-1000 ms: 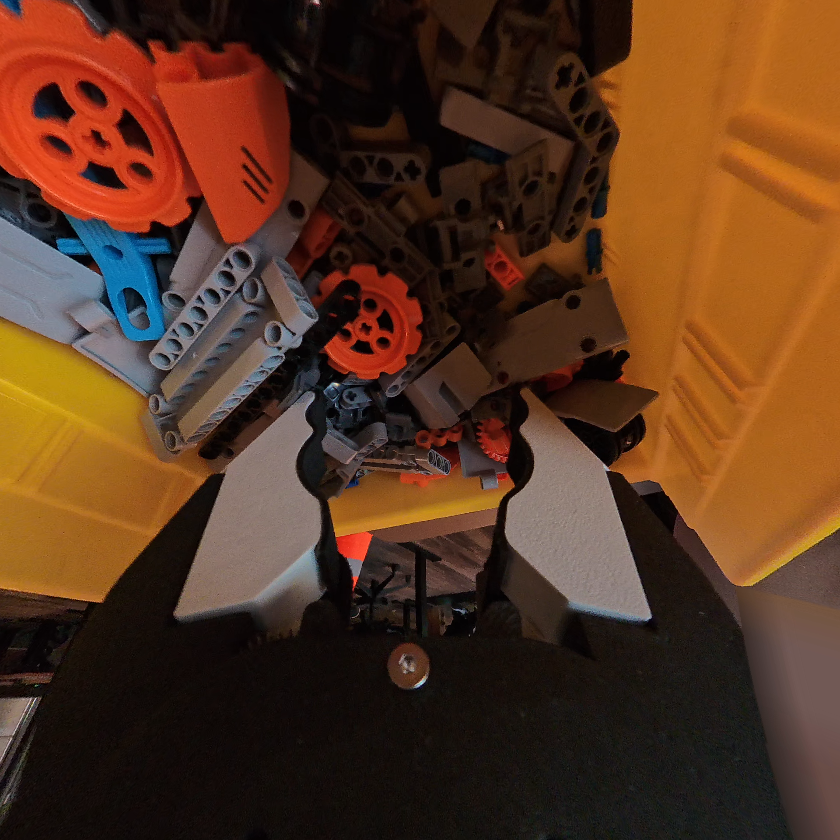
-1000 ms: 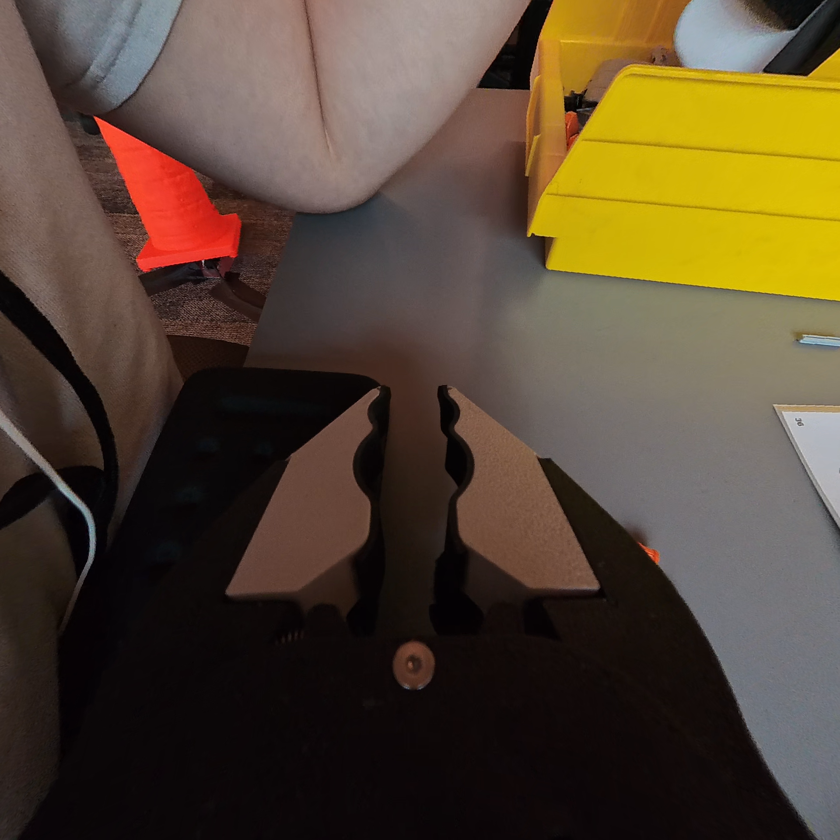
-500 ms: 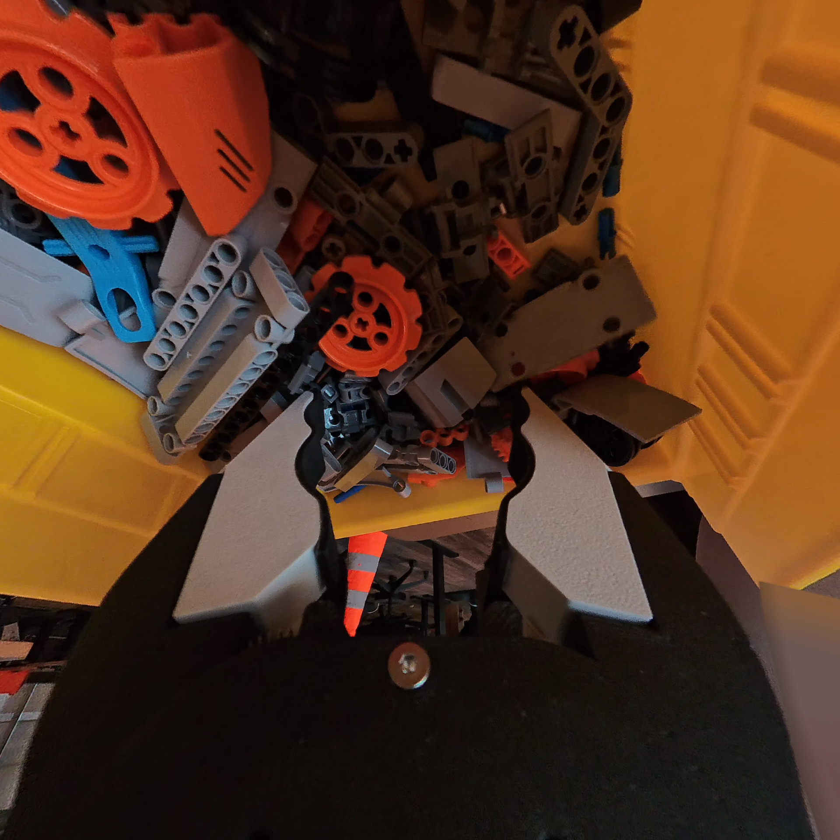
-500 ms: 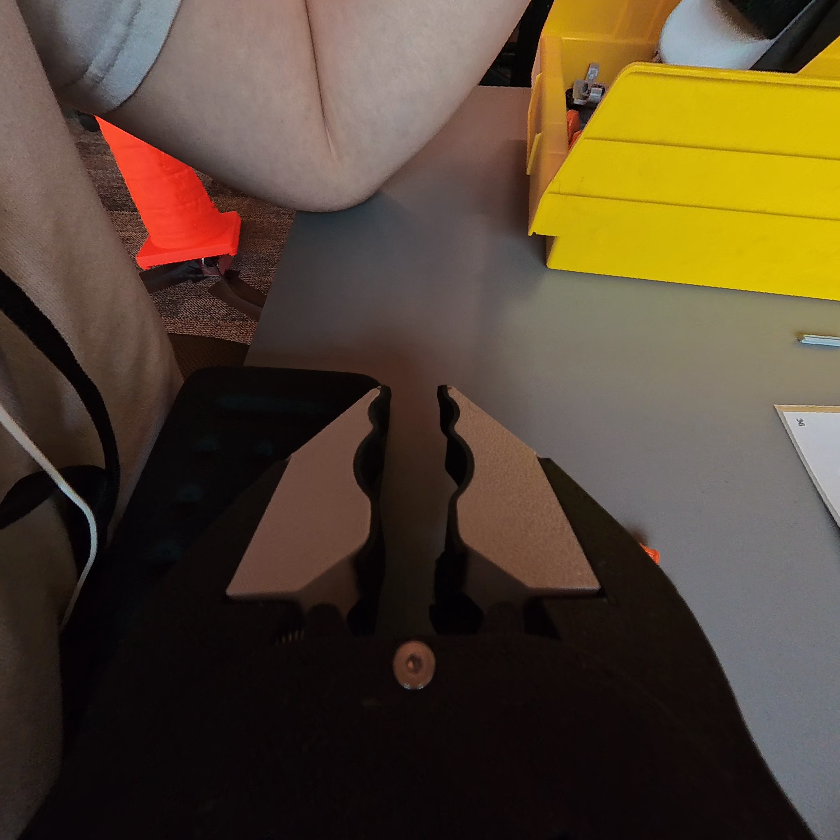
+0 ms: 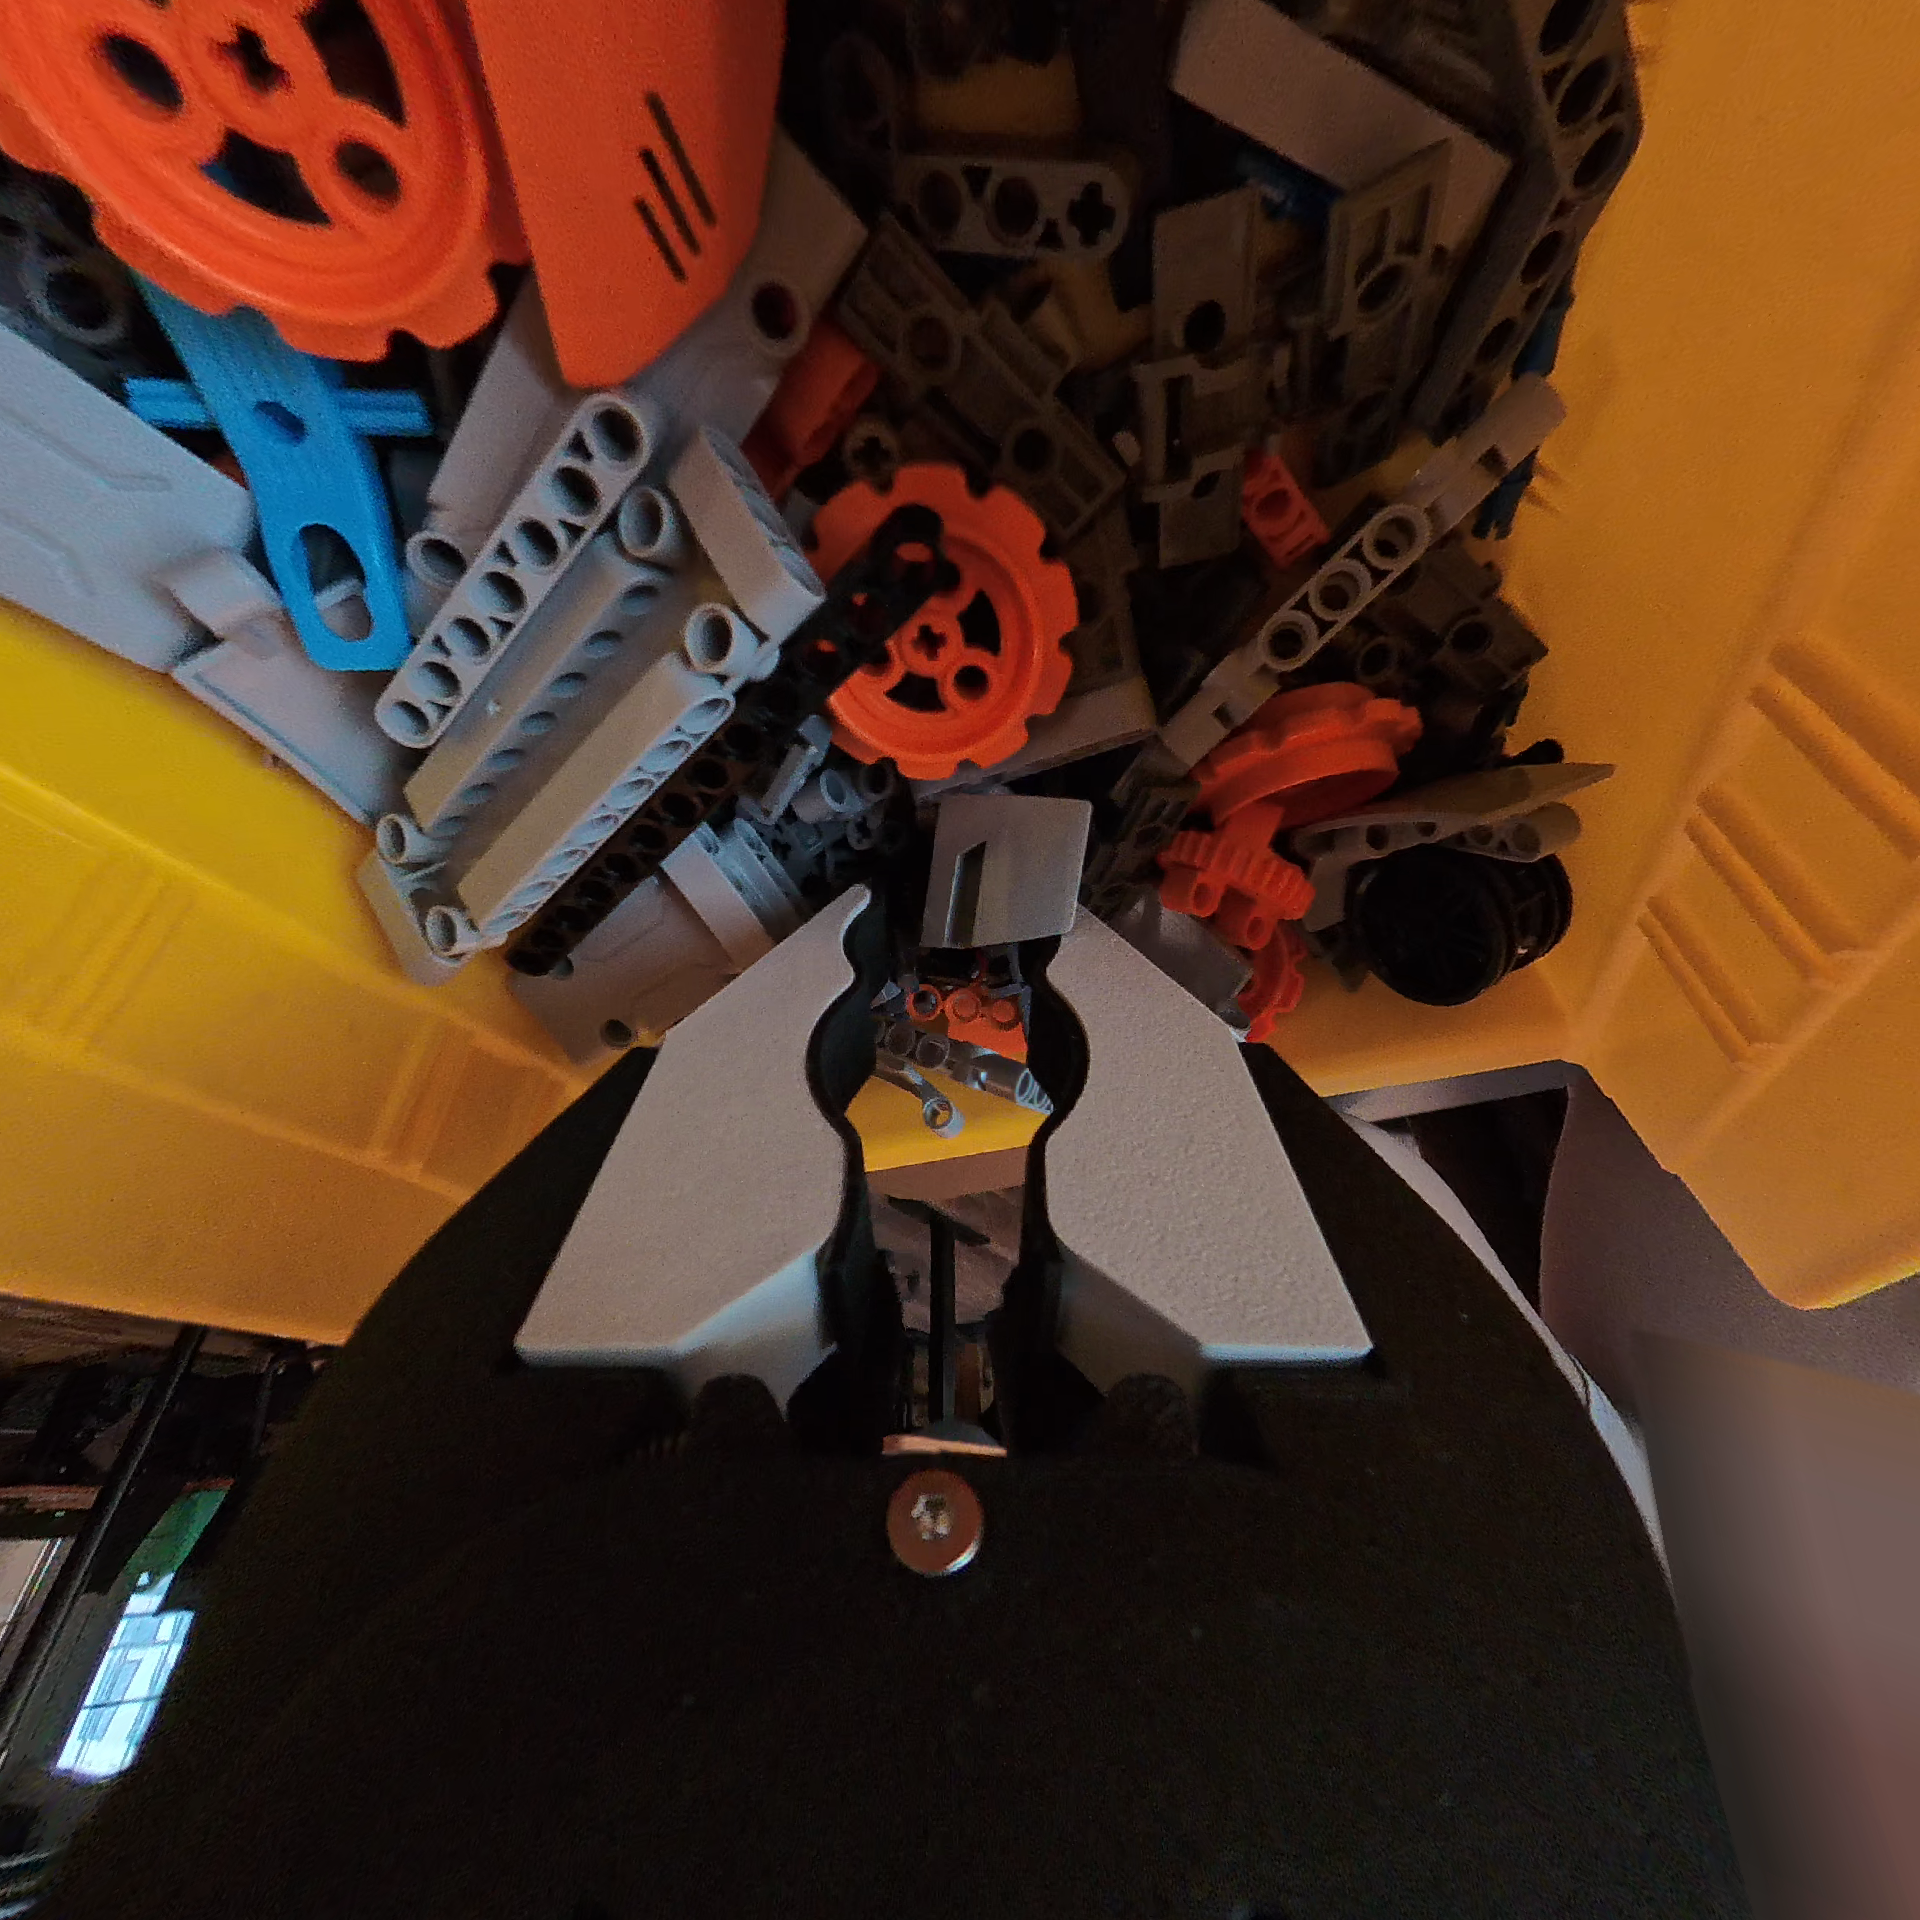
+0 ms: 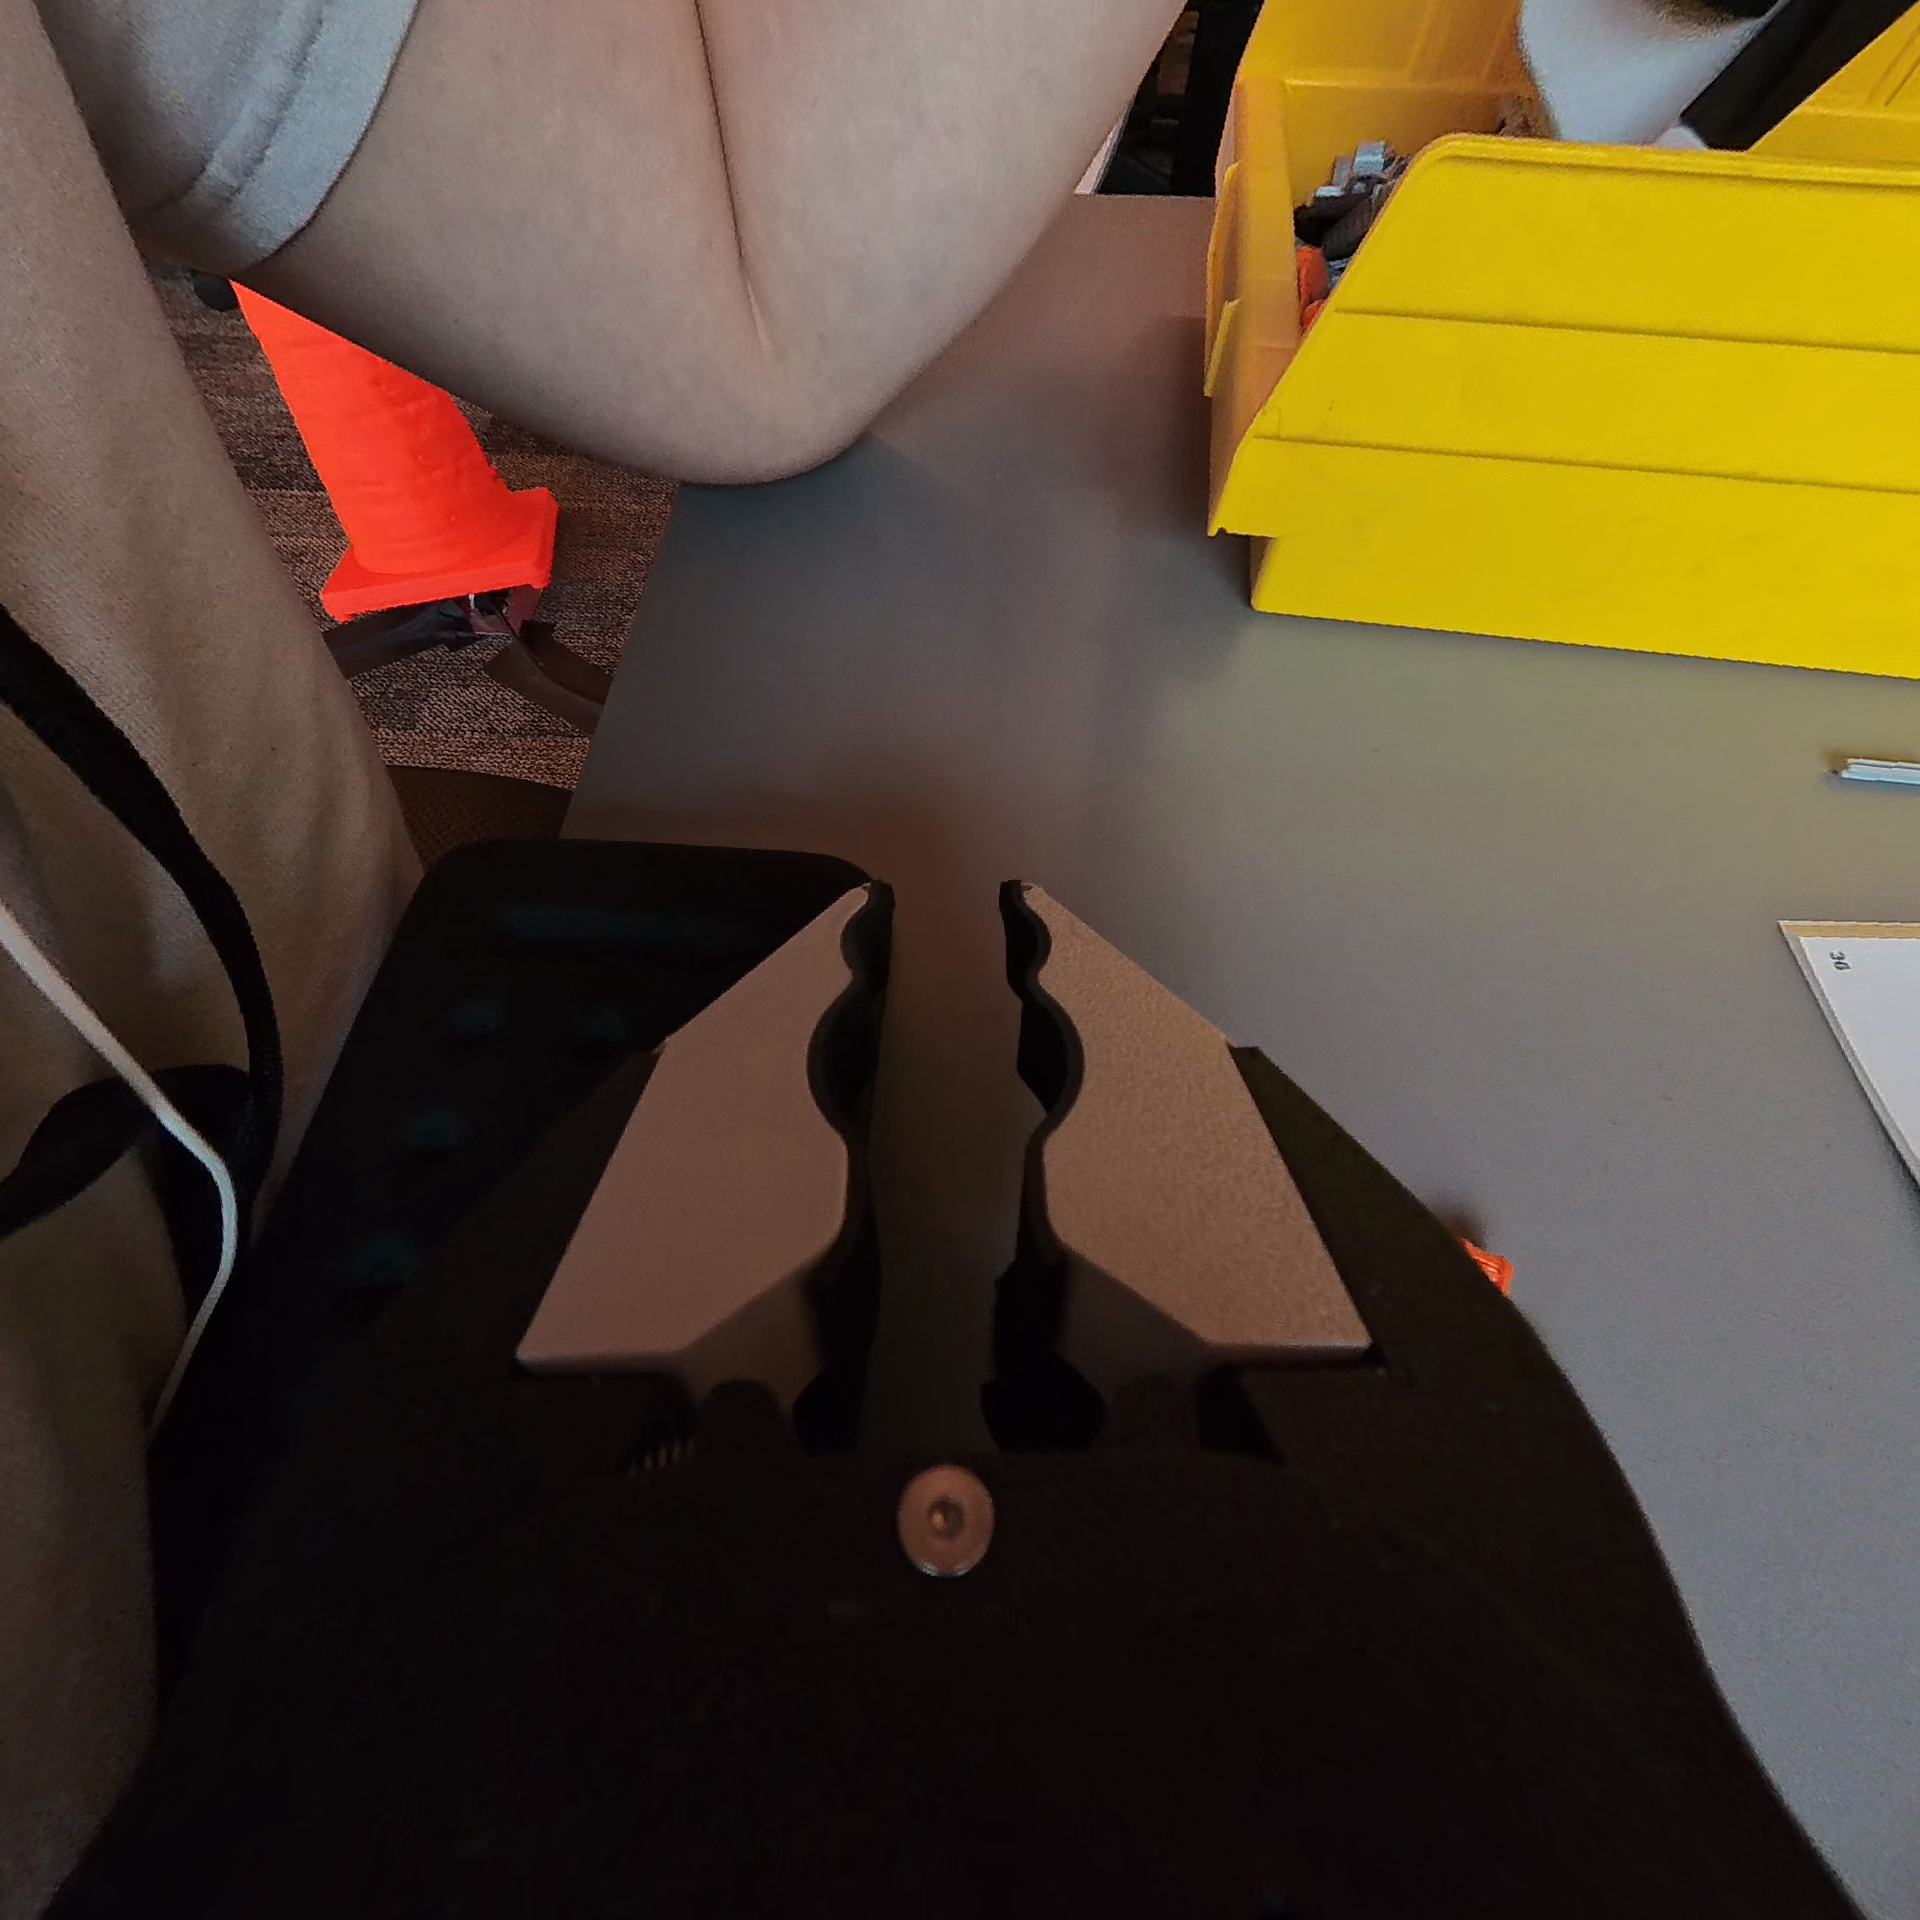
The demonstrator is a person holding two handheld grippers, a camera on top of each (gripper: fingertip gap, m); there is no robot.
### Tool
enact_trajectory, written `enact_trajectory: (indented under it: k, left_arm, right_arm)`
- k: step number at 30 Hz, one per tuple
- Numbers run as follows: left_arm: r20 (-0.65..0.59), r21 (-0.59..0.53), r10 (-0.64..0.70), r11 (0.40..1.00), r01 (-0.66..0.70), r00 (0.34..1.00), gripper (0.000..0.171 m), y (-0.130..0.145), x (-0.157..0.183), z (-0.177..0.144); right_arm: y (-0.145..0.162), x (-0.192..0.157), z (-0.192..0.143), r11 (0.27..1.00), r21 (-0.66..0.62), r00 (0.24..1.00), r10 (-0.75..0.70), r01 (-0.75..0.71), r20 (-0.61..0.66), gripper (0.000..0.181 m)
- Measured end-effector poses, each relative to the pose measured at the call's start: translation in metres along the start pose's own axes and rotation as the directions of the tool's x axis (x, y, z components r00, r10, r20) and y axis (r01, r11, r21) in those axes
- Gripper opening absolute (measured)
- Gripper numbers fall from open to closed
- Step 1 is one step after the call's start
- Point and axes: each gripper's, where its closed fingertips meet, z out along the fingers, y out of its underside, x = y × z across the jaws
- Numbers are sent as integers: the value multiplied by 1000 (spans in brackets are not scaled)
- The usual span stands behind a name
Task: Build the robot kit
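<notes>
left claw (image 5: 961,930) clenched on grey panel piece (image 5: 1003,873), lifted just clear of the heap in yellow bin (image 5: 156,935) | right claw (image 6: 945,904) empty, jaws slightly apart, over grey counter (image 6: 1351,935) near its left edge | piece not yet out of bin

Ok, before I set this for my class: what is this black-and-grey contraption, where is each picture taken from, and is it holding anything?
There is no robot here: a person holds a two-finger gripper in each hand, and each gripper carries a camera that looks along its fingers. The left camera looks into a yellow bin of plastic building parts. The left gripper has its tips around a small grey panel; I cannot tell whether it pinches it. The right gripper is open and empty above a grey table, with more yellow bins and the person's arm beyond.
</notes>
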Motion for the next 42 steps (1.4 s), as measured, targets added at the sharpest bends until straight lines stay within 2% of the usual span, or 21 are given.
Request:
enact_trajectory:
  k: [5,13,17,18,20,21,23,24,27,30,37,42]
  left_arm:
    - [7,58,-3,998,3,1000,21,-3,-6,-7]
    - [5,214,-57,975,55,998,16,-13,-25,-27]
    - [-8,245,-98,965,97,995,17,-12,-30,-30]
    - [-11,241,-102,965,102,995,22,-11,-30,-30]
    - [7,237,-107,966,102,994,44,-8,-30,-30]
    - [19,241,-105,966,97,994,47,-8,-29,-31]
    - [18,255,-80,964,72,997,40,-10,-21,-35]
    - [0,258,-45,965,44,999,28,-11,-13,-35]
    - [-13,196,81,978,-77,997,13,-8,8,-25]
    - [12,110,160,981,-160,987,8,-10,9,-11]
    - [-24,66,219,974,-217,975,10,-13,15,0]
    - [-32,32,238,971,-237,971,5,-15,16,6]
  right_arm:
    - [0,0,0,1000,2,1000,-1,1,-1,21]
    - [1,1,1,1000,-6,1000,18,-18,9,21]
    - [1,1,1,1000,-8,1000,21,-21,10,21]
    - [1,1,1,1000,-9,1000,22,-22,10,21]
    - [1,1,1,1000,-9,1000,23,-23,11,21]
    - [1,1,1,1000,-10,1000,23,-23,11,21]
    - [1,1,1,1000,-9,1000,24,-23,11,21]
    - [1,1,1,1000,-9,1000,23,-23,11,21]
    - [1,1,1,1000,-7,1000,20,-20,10,21]
    - [1,1,0,1000,-5,1000,17,-17,9,21]
    - [0,0,0,1000,-1,1000,10,-10,7,21]
    - [1,0,0,1000,-3,1000,6,-6,5,21]
